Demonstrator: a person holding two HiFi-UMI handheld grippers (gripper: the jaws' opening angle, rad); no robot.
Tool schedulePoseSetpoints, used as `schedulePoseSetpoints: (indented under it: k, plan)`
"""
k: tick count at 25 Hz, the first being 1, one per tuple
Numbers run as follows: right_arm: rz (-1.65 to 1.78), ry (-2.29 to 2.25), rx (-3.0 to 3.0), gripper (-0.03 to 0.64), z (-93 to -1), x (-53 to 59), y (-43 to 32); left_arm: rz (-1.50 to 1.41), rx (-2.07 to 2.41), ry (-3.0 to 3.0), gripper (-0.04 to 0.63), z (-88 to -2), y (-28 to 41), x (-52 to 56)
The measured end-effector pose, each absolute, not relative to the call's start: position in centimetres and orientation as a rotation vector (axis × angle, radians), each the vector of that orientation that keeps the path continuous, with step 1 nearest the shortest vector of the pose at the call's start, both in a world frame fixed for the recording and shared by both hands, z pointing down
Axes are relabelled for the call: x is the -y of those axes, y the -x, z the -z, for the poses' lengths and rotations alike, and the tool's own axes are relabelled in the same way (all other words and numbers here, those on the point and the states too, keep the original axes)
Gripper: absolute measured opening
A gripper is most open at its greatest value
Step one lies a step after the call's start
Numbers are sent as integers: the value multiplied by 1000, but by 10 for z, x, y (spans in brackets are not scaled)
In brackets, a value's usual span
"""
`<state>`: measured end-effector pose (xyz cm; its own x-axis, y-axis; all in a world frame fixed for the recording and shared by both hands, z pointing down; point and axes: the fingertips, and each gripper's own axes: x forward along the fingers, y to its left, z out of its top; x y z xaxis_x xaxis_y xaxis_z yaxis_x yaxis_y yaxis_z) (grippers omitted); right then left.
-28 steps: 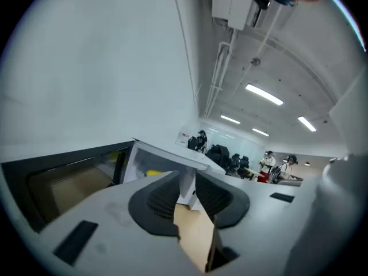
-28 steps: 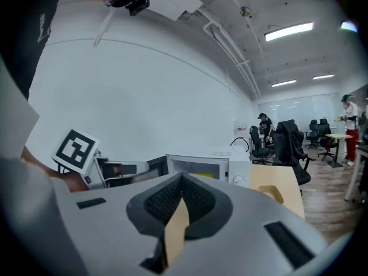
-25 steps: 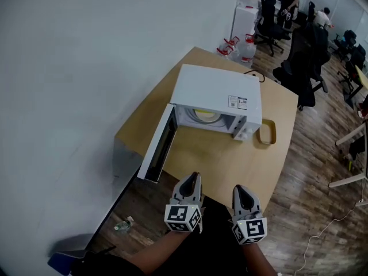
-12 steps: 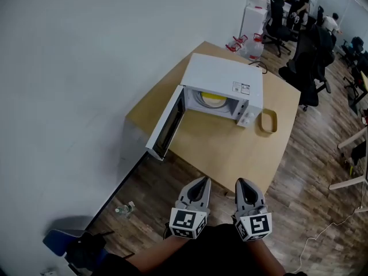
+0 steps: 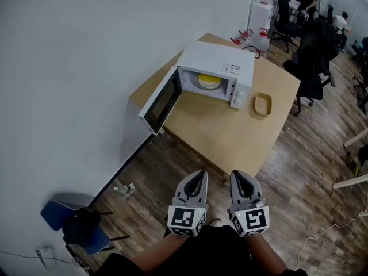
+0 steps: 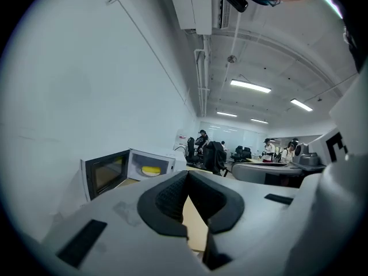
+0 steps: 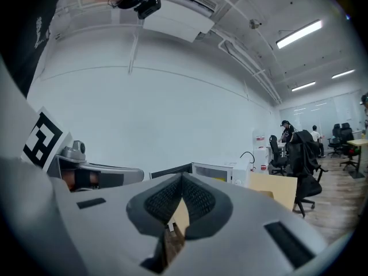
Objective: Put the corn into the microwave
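Note:
The white microwave point(image 5: 214, 72) stands on the wooden table point(image 5: 230, 135) with its door point(image 5: 161, 100) swung open to the left. Yellow corn point(image 5: 208, 79) lies on the plate inside; it also shows as a small yellow shape, the corn point(image 6: 151, 169), in the left gripper view. My left gripper point(image 5: 199, 176) and right gripper point(image 5: 235, 176) hang side by side over the floor, well short of the table's near corner. Both are shut with nothing between the pads. The microwave point(image 7: 213, 171) appears far off beyond the right gripper point(image 7: 182, 178), as it does past the left gripper point(image 6: 187, 175).
A small wooden tray point(image 5: 263, 104) sits on the table right of the microwave. On the floor to the left are a blue chair point(image 5: 56, 215) with a black bag and a plastic bottle point(image 5: 122, 191). Office chairs point(image 5: 310, 68) and water jugs point(image 5: 246, 36) stand beyond the table. A white wall runs along the left.
Both grippers have drawn back from the table edge to over the floor, staying side by side. The microwave now looks farther away, its door still open.

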<state>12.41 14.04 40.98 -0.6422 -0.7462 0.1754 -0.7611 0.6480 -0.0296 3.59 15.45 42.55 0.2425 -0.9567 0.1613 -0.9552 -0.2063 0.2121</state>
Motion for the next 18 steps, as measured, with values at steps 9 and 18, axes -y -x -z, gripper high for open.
schedulePoseSetpoints:
  k: [9, 18]
  plan:
    - [-167, -1232, 2714, 60, -418, -210, -185, -94, 1836, -2242, 14, -436, -101, -235]
    - [-146, -1229, 2698, 59, -425, -229, -200, -95, 1853, -2261, 14, -436, -113, -256]
